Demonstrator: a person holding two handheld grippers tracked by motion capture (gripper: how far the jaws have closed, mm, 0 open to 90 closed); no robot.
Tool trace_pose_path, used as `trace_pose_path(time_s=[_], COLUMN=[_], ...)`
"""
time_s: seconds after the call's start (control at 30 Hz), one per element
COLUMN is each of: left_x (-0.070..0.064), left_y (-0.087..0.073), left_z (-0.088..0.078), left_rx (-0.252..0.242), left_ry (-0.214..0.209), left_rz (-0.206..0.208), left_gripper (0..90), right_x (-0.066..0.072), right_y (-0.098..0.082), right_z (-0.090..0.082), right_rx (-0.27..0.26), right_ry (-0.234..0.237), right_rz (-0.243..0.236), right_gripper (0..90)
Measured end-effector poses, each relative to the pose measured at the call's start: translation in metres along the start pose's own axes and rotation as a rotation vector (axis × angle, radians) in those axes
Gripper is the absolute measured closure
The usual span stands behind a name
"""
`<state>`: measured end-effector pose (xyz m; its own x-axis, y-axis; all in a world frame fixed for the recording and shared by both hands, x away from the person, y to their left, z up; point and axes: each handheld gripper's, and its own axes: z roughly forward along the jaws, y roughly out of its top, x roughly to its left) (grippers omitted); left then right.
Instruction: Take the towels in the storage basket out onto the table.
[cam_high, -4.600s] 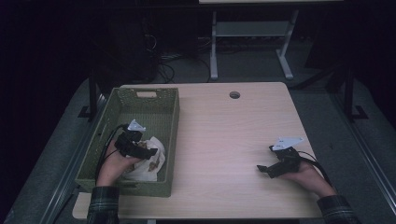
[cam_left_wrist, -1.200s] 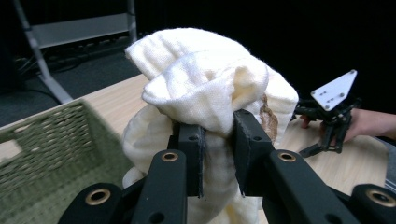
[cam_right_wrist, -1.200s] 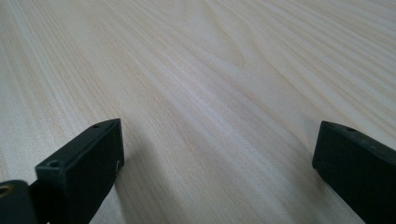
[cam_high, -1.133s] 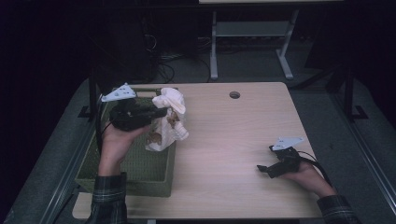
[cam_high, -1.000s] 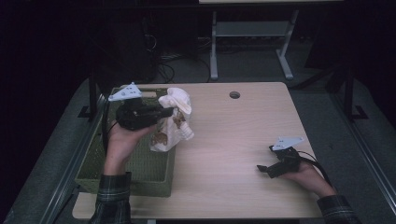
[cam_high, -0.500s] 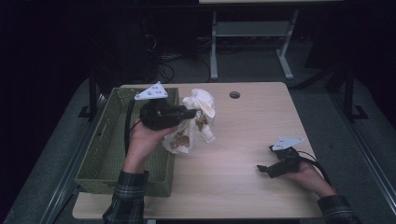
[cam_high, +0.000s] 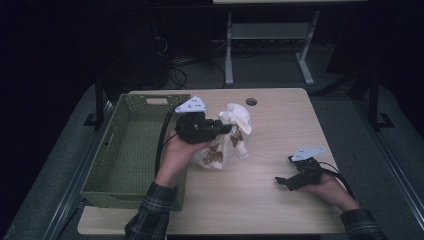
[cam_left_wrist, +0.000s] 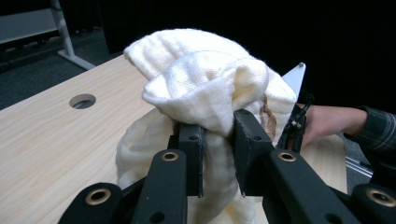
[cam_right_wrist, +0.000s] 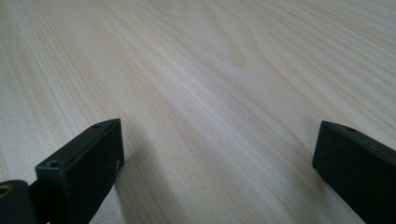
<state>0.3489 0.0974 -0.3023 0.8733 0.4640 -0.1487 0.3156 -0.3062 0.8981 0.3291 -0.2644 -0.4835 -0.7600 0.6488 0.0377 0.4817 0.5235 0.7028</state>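
Two grippers in use, one per hand. Left gripper (cam_high: 220, 129): black, blocky jaws with brass-ringed pivots, grey three-cornered plate on top. Its jaws are nearly closed, pinching a bunched fold of the cloth (cam_left_wrist: 205, 88). Cloth is cream-white, soft, with a fine nubby weave and brown printed patches (cam_high: 216, 155); it forms a rounded, crumpled bundle with a puffed top.

In the left gripper view the pinched fold sits directly between the two pads, the bulk of the fabric billowing above and beyond them and more hanging below. In the high view the bundle hangs at the gripper's tip, over the pale wood-grain table (cam_high: 280, 125), just right of the green woven basket (cam_high: 130, 150).

Right gripper (cam_high: 287, 182) rests low on the tabletop, well apart from the cloth, jaws spread wide with nothing but bare wood between them.
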Motion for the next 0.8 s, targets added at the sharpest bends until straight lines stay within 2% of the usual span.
trace_pose_path(time_s=[0.03, 0.13, 0.23, 0.27, 0.3, 0.33, 0.47, 0.53, 0.57, 0.67, 0.7, 0.73, 0.77, 0.8], left_x=[0.000, -0.003, -0.005, -0.008, -0.008, -0.010, -0.012, -0.015, -0.015, -0.019, -0.019, -0.021, -0.021, -0.021], left_y=[0.000, -0.002, -0.004, -0.007, -0.007, -0.011, -0.017, -0.022, -0.022, -0.032, -0.032, -0.038, -0.038, -0.045], left_z=[0.000, 0.014, 0.024, 0.032, 0.032, 0.042, 0.055, 0.066, 0.066, 0.084, 0.084, 0.093, 0.093, 0.102], left_rx=[0.000, 0.006, 0.028, 0.041, 0.041, 0.064, 0.076, 0.101, 0.101, 0.135, 0.135, 0.153, 0.153, 0.171], left_ry=[0.000, 0.000, -0.010, -0.007, -0.007, -0.001, 0.008, 0.029, 0.029, 0.050, 0.050, 0.054, 0.054, 0.041], left_rz=[0.000, 0.002, 0.008, 0.014, 0.014, 0.016, 0.005, 0.015, 0.015, 0.023, 0.023, 0.029, 0.029, 0.023], left_gripper=[74.7, 74.7, 74.6, 74.6, 74.6, 74.6, 74.6, 74.6, 74.6, 74.4, 74.4, 74.4, 74.4, 74.3], right_x=[0.000, 0.000, 0.000, 0.000, 0.000, 0.000, 0.000, 0.000, 0.000, 0.000, 0.000, 0.000, 0.000, 0.000], right_y=[0.000, 0.000, 0.000, 0.000, 0.000, 0.000, 0.000, 0.000, 0.000, 0.000, 0.000, 0.000, 0.000, 0.000], right_z=[0.000, 0.000, 0.000, 0.000, 0.000, 0.000, 0.000, 0.000, 0.000, 0.000, 0.000, 0.000, 0.000, 0.000], right_rx=[0.000, 0.000, 0.000, 0.000, 0.000, 0.000, -0.001, 0.000, 0.000, -0.001, -0.001, 0.000, -0.001, 0.000], right_ry=[0.000, 0.000, 0.000, 0.000, 0.000, 0.000, 0.001, 0.002, 0.002, 0.002, 0.002, 0.001, 0.001, 0.000], right_rz=[0.000, 0.000, 0.000, 0.000, 0.000, 0.000, 0.003, 0.005, 0.005, 0.003, 0.003, 0.003, 0.003, 0.000], right_gripper=[1.5, 1.5, 1.5, 1.5, 1.5, 1.5, 1.5, 1.5, 1.5, 1.5, 1.5, 1.5, 1.5, 1.5])
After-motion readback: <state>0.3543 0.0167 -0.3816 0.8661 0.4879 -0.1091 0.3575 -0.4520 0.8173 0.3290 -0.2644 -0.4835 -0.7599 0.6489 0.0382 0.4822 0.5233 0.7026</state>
